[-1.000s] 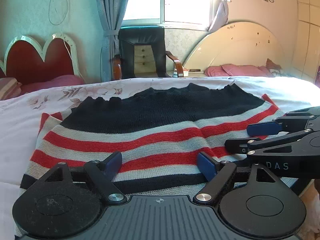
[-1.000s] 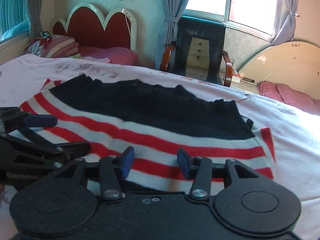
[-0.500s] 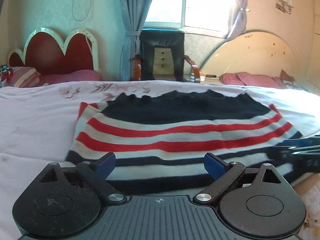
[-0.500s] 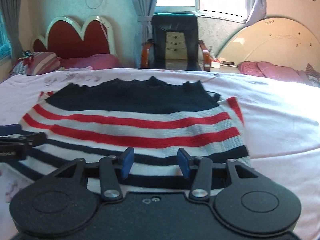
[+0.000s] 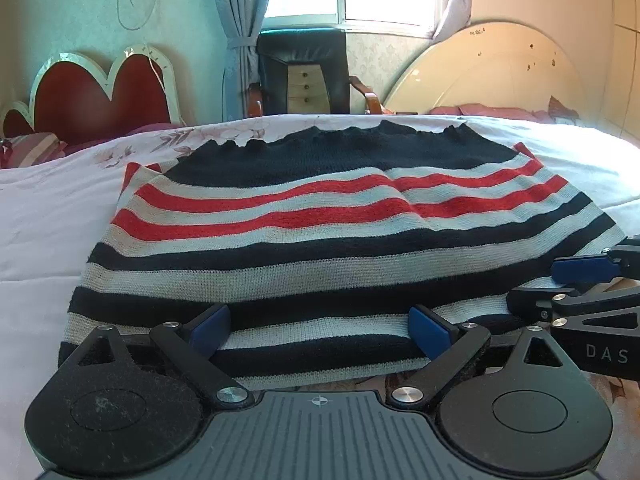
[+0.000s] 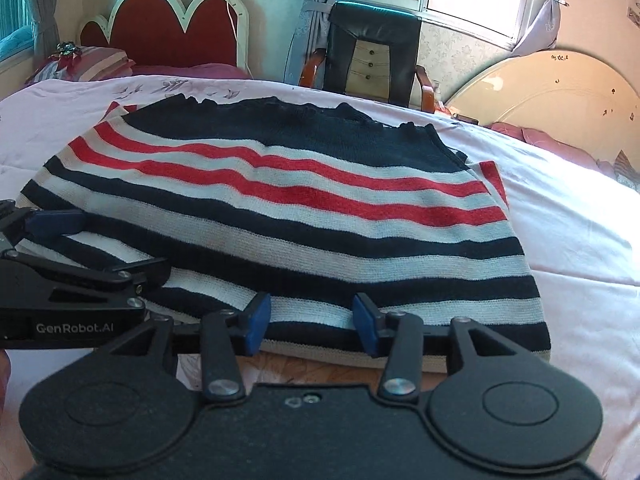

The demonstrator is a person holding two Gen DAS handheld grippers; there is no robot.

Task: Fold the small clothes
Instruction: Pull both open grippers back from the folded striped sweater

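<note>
A small knitted sweater (image 5: 332,224) with navy, red and pale stripes lies spread flat on the bed, navy top edge away from me; it also shows in the right wrist view (image 6: 304,208). My left gripper (image 5: 320,330) is open and empty, its blue pads over the sweater's near hem. My right gripper (image 6: 310,322) is open and empty at the near hem, right of the left one. Each gripper appears sideways in the other's view: the right gripper (image 5: 576,280) and the left gripper (image 6: 96,240), both over the hem.
The bed (image 5: 44,216) has a pale floral sheet. Behind it stand a red heart-shaped headboard (image 5: 96,100), a black armchair (image 5: 304,76), a window with grey curtains and a cream round headboard (image 5: 492,76). Pink pillows (image 6: 88,66) lie at the far left.
Both grippers have drawn back toward the sweater's near hem, so more of its lower navy stripes shows. Both stay open and empty.
</note>
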